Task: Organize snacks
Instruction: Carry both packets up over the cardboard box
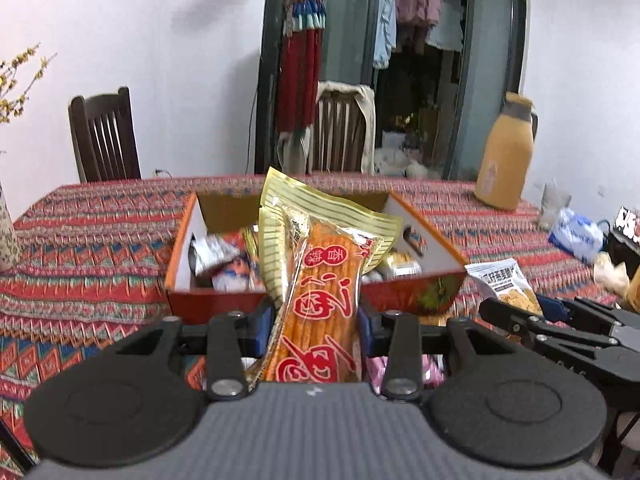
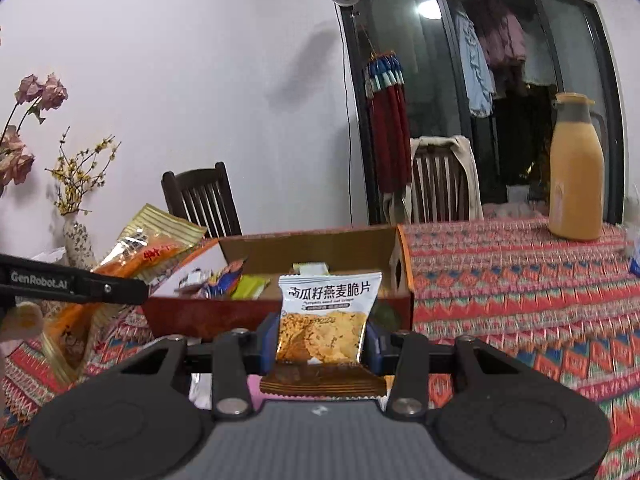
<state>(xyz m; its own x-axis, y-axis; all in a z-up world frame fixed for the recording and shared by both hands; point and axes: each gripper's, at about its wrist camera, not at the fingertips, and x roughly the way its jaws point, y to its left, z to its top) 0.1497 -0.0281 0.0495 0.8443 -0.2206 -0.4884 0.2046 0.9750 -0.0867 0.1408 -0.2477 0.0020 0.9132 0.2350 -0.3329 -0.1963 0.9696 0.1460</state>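
My left gripper (image 1: 316, 320) is shut on a long orange snack-stick packet (image 1: 320, 296) with red characters and a yellow striped top, held just in front of the open cardboard box (image 1: 420, 292). My right gripper (image 2: 322, 340) is shut on a small white and orange oat-crisp packet (image 2: 326, 316), held before the same box (image 2: 200, 316). The box holds several small snack packets (image 2: 224, 282). The right gripper and its packet also show at the right of the left wrist view (image 1: 560, 320). The left gripper's finger (image 2: 80, 284) and stick packet (image 2: 136, 256) show at the left of the right wrist view.
The table carries a red patterned cloth (image 2: 500, 280). A yellow thermos jug (image 2: 576, 172) stands at the far right, with a glass (image 1: 554, 204) and a blue-white bag (image 1: 578, 236) near it. A flower vase (image 2: 78, 240) stands far left. Two wooden chairs (image 2: 204, 200) stand behind the table.
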